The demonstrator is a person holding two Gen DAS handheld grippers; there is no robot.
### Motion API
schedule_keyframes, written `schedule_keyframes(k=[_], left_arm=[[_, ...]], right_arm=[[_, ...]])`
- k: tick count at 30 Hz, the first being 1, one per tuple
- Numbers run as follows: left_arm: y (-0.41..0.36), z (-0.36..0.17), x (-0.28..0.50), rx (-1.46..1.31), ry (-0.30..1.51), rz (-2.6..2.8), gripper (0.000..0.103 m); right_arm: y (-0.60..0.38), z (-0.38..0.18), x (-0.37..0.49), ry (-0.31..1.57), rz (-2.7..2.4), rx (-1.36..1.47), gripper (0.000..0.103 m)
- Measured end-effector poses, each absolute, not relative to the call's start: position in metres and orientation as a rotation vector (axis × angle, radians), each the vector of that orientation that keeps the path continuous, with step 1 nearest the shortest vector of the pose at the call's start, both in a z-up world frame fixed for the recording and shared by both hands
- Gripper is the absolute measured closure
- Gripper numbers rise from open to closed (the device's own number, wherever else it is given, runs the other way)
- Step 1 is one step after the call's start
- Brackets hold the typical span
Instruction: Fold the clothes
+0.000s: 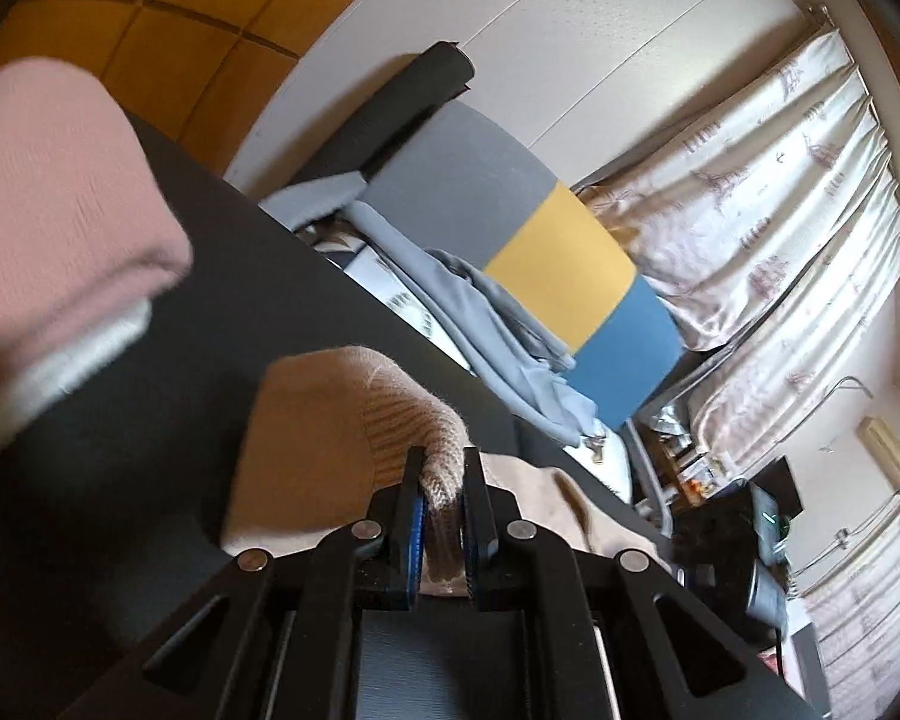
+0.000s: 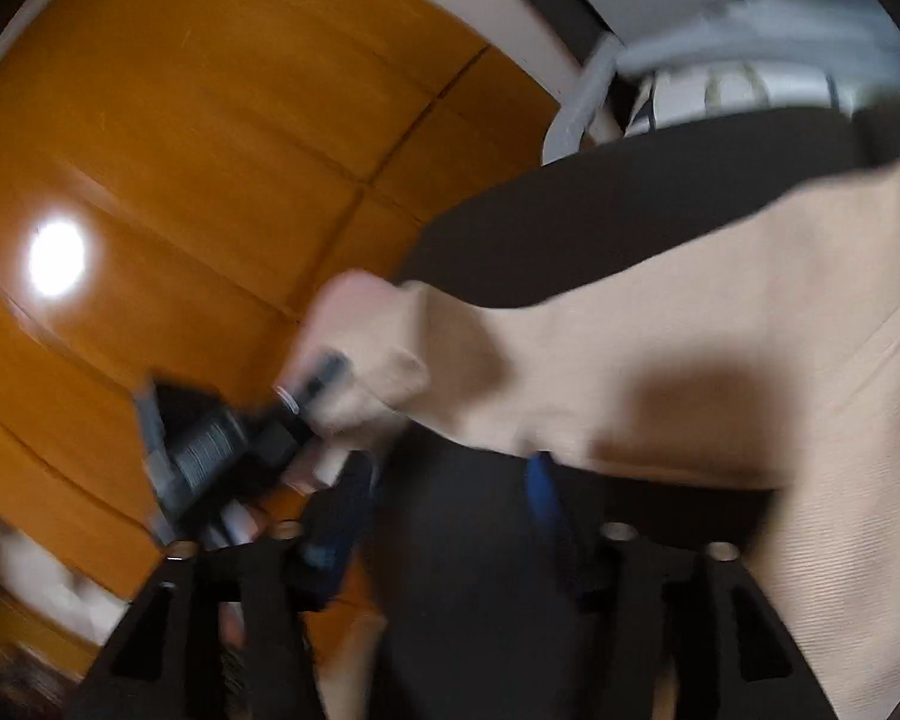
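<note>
- The left claw (image 1: 441, 501) is clenched on the ribbed cuff of a beige knit sweater (image 1: 312, 438), the wool pinched between its blue-lined fingers.
- The sweater lies over the dark tabletop (image 1: 258, 276), its cuff lifted in the grip.
- The right claw (image 2: 450, 516) stands released, fingers apart with dark tabletop between them; the sweater's edge sits just above the right finger, though blur hides whether they touch.
- A pink sleeve (image 1: 60, 198) crosses the left wrist view.
- Beyond the tabletop stand a grey, yellow and blue chair (image 1: 546, 252) draped with pale blue cloth (image 1: 492, 324), and patterned curtains (image 1: 768, 210).
</note>
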State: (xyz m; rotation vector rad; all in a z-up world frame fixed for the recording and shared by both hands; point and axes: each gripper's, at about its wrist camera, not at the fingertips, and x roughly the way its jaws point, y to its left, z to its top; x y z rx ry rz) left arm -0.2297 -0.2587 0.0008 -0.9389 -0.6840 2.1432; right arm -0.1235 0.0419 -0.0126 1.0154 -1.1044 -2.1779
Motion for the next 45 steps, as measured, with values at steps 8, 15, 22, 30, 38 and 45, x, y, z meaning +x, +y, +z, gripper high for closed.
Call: schedule_keyframes(k=[8, 15, 22, 30, 38, 45], left_arm=[[-0.24, -0.012, -0.218, -0.958, -0.711, 2.114, 0.096], [-0.239, -0.026, -0.205, -0.982, -0.709, 2.158, 0.08], [-0.204, -0.047, -0.175, -1.036, -0.533, 2.136, 0.079], [-0.077, -0.042, -0.164, -0.918, -0.315, 2.159, 0.079], [-0.043, -0.075, -0.167, -1.093, -0.262, 2.244, 0.079], [-0.058, -0.083, -0.169, -1.092, -0.408, 2.184, 0.079]], right_arm=[[0.029, -0.047, -0.162, -1.437, -1.942, 1.043, 0.041], [0.026, -0.031, -0.169, -1.36, -2.047, 1.005, 0.097], [0.045, 0.017, -0.162, -1.205, -2.217, 0.945, 0.097], [0.084, 0.101, -0.131, -1.04, -2.382, 0.771, 0.097], [0.155, 0.113, -0.1, -1.074, -2.529, 0.749, 0.097], [0.224, 0.112, -0.067, -1.124, -2.67, 0.741, 0.097]])
